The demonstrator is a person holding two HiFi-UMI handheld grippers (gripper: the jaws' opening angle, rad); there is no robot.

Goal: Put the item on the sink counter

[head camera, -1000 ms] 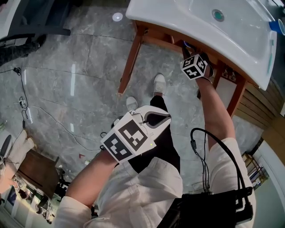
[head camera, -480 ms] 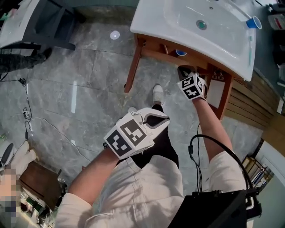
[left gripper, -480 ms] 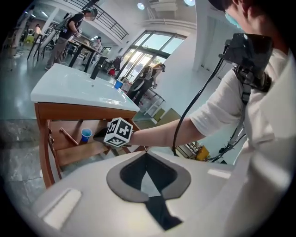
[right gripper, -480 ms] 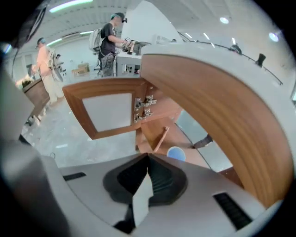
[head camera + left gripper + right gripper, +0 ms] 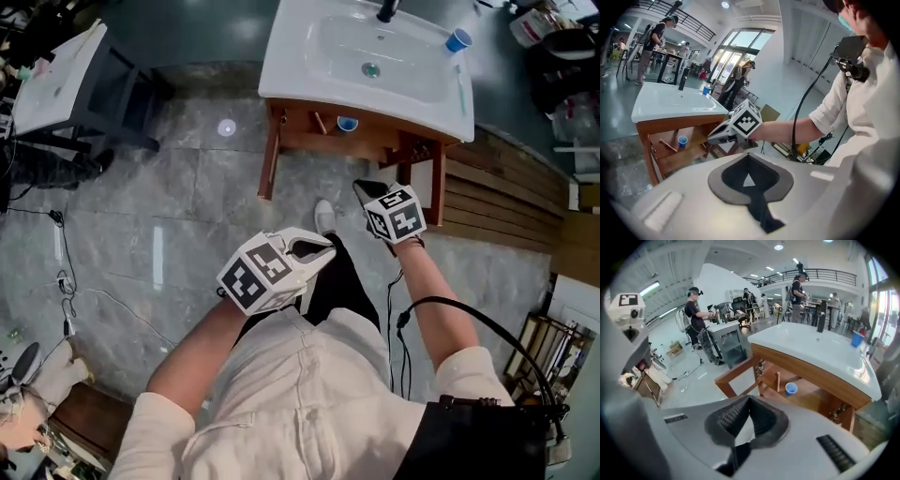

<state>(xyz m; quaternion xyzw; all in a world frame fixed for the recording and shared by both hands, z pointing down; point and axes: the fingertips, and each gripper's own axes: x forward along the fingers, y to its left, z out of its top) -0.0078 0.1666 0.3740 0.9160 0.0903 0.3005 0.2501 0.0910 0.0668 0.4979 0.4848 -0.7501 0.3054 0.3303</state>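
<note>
The white sink counter (image 5: 291,66) stands on a wooden frame at the top of the head view. A small blue cup (image 5: 347,124) stands upright on the wooden shelf under the basin, also seen as the cup (image 5: 790,388) in the right gripper view and the cup (image 5: 682,140) in the left gripper view. A wooden stick (image 5: 777,380) lies beside it. A second blue cup (image 5: 457,39) sits on the counter's right end. My right gripper (image 5: 361,187) hangs shut and empty in front of the shelf, apart from the cup. My left gripper (image 5: 330,246) is lower, by my leg, shut on nothing.
The sink's wooden legs (image 5: 269,159) reach the grey tiled floor. A black tap (image 5: 385,11) stands behind the basin. Wooden slats (image 5: 497,206) line the floor on the right. A white table (image 5: 52,80) and cables (image 5: 58,244) lie to the left. People stand in the background.
My right gripper has drawn back out from under the sink toward my body. The view has pulled away, so the whole sink shows. The left gripper stays near my leg.
</note>
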